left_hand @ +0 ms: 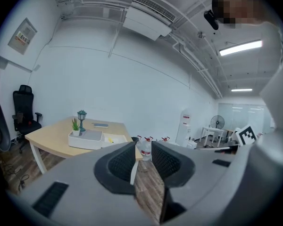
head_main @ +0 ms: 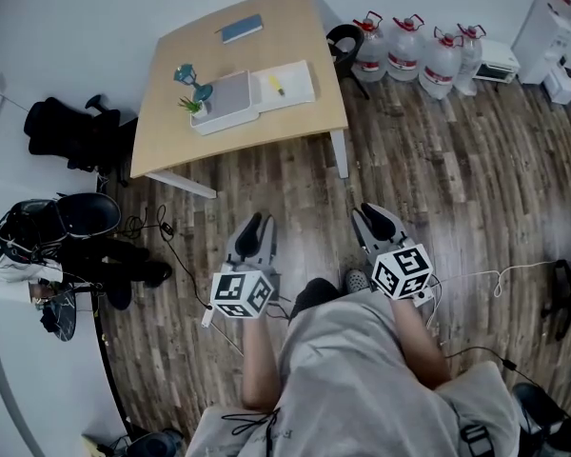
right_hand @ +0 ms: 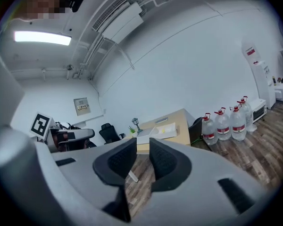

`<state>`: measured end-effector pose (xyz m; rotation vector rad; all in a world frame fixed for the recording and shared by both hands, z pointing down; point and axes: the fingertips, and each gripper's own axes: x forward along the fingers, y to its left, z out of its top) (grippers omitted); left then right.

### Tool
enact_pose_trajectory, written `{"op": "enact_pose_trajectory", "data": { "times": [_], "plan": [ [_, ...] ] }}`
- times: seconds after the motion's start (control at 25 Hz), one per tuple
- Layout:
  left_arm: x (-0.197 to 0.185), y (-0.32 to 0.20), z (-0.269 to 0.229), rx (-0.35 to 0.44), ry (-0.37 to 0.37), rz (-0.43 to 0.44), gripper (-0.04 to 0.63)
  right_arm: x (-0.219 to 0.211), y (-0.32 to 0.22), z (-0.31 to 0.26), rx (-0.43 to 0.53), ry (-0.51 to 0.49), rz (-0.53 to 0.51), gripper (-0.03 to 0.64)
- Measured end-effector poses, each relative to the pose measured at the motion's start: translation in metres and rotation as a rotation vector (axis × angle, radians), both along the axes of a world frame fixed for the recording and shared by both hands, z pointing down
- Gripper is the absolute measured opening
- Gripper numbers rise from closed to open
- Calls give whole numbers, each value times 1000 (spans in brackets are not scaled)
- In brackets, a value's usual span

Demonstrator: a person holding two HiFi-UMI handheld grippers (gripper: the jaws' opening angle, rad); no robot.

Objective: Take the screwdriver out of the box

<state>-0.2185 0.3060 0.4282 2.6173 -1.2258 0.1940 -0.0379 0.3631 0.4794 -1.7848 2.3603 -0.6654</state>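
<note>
A white box [head_main: 226,103] stands on the wooden table [head_main: 181,141] at the top of the head view, its lid [head_main: 290,84] folded open to the right. A small yellow screwdriver [head_main: 278,86] lies on the open white part. Both grippers hang low over the wooden floor, well short of the table. My left gripper [head_main: 259,225] and right gripper [head_main: 373,217] point toward it, jaws together with nothing held. The left gripper view shows its gripper [left_hand: 143,147] with the box [left_hand: 86,139] far off; the right gripper [right_hand: 142,142] also sees the box [right_hand: 153,132].
A potted plant and small lantern [head_main: 192,89] sit beside the box, a blue notebook [head_main: 241,29] behind it. Several water jugs [head_main: 419,50] line the back wall. Black office chairs [head_main: 71,131] and bags stand left. Cables [head_main: 500,276] trail on the floor.
</note>
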Motion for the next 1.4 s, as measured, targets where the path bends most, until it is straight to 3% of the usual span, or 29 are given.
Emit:
{"op": "enact_pose_trajectory", "data": {
  "times": [0.24, 0.52, 0.88, 1.4],
  "plan": [
    [11, -16, 13, -35, 14, 3, 101, 27, -13, 22, -49, -88, 63, 81],
    [27, -66, 25, -28, 34, 29, 101, 43, -44, 33, -64, -31, 74, 81],
    [46, -177, 34, -69, 72, 29, 101, 90, -152, 29, -119, -12, 130, 67],
    [48, -326, 43, -106, 93, 57, 101, 91, -288, 29, -164, 49, 116, 63]
  ]
}}
